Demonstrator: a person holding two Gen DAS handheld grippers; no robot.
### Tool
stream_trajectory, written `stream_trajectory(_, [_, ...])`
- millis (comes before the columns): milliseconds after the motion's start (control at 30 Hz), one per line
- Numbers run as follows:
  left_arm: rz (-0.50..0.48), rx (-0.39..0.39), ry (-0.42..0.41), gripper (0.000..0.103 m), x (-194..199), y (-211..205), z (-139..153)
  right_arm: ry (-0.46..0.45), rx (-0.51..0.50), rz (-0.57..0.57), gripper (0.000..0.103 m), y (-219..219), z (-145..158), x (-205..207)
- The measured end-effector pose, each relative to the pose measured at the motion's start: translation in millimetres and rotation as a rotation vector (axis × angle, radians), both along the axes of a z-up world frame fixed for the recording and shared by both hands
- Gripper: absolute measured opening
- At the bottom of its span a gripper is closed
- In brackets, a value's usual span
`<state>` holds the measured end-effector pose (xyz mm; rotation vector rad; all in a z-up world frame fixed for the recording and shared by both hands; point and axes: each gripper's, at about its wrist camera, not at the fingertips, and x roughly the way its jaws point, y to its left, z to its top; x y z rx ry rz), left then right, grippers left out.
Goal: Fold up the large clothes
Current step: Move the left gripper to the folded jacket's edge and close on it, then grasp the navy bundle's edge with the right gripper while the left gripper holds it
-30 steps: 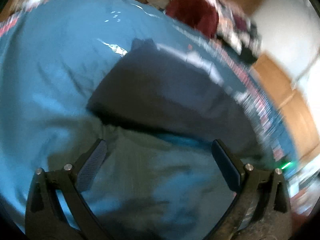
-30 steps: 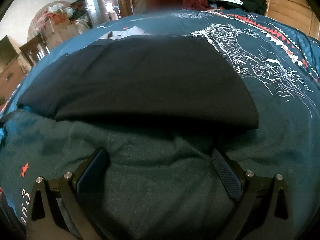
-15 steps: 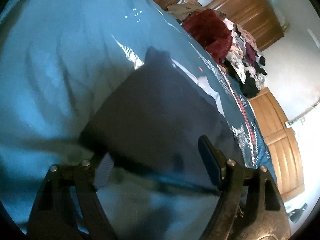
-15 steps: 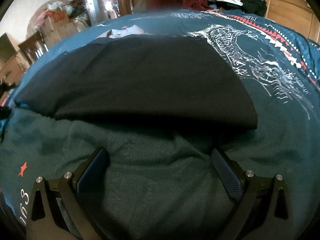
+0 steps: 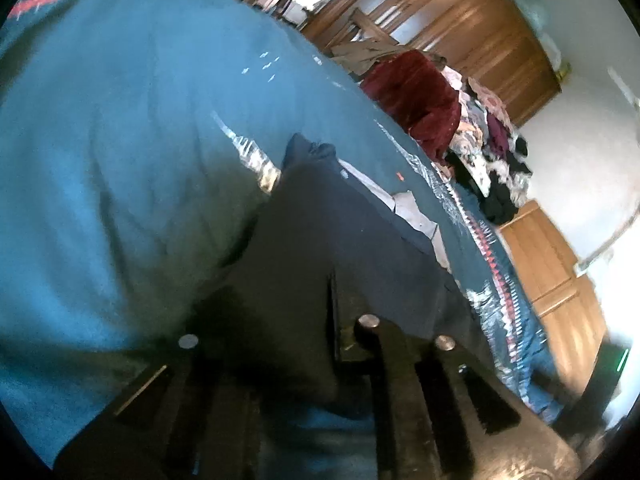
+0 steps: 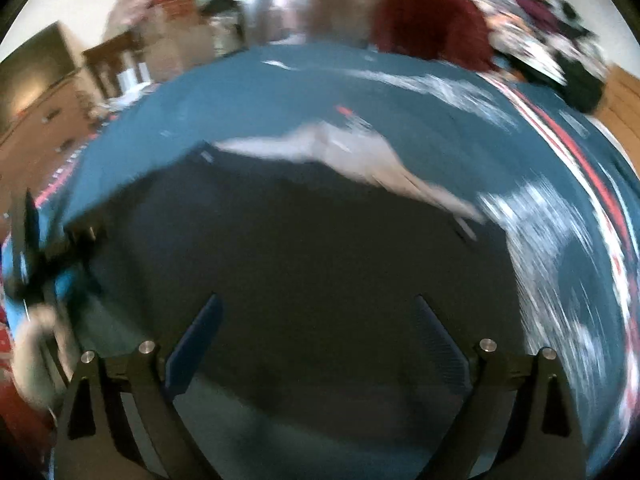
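Teal bedspread (image 5: 120, 152): soft printed cover; it bears the garment.
Left gripper (image 5: 334, 312): fingers pressed together, apparently pinching the garment's near-left edge.
Dark navy garment (image 5: 332, 232): lies flat on the bedspread, partly folded; likely limp, light and prone to sag. Best gripped at corners or along the hem.
Pale lining (image 6: 360, 160): shows at the far edge.
Right gripper (image 6: 318, 340): spread wide over the garment's (image 6: 312, 248) near edge, pinching nothing.

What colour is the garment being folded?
Dark navy, nearly black garment; clearest in the left wrist view.
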<state>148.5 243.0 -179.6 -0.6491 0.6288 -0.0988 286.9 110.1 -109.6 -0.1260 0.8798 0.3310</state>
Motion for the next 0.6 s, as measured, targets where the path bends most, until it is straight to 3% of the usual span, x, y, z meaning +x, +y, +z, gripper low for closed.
stream_trajectory(100, [-0.047,0.146,-0.048,0.006,1.8,-25.8,19.7,0.077,0.042,0.132,0.098,68.9,12.2,54.8])
stream_trajectory(233, [-0.110,0.279,-0.085,0.007,5.2,-53.3,35.2,0.225,0.052,0.247,0.098,145.5,13.0,113.0])
stream_trajectory(400, [-0.156,0.370,-0.115,0.009,8.1,-67.6,43.5,0.357,-0.062,0.291,0.098,209.9,-6.9,161.1])
stream_trajectory(500, [-0.181,0.396,-0.125,0.010,8.5,-68.9,43.8,0.358,-0.119,0.294,0.098,224.4,-15.0,175.4])
stream_trajectory(600, [-0.212,0.417,-0.134,0.013,11.6,-74.2,43.3,0.406,-0.111,0.284,0.097,229.8,-25.2,179.7])
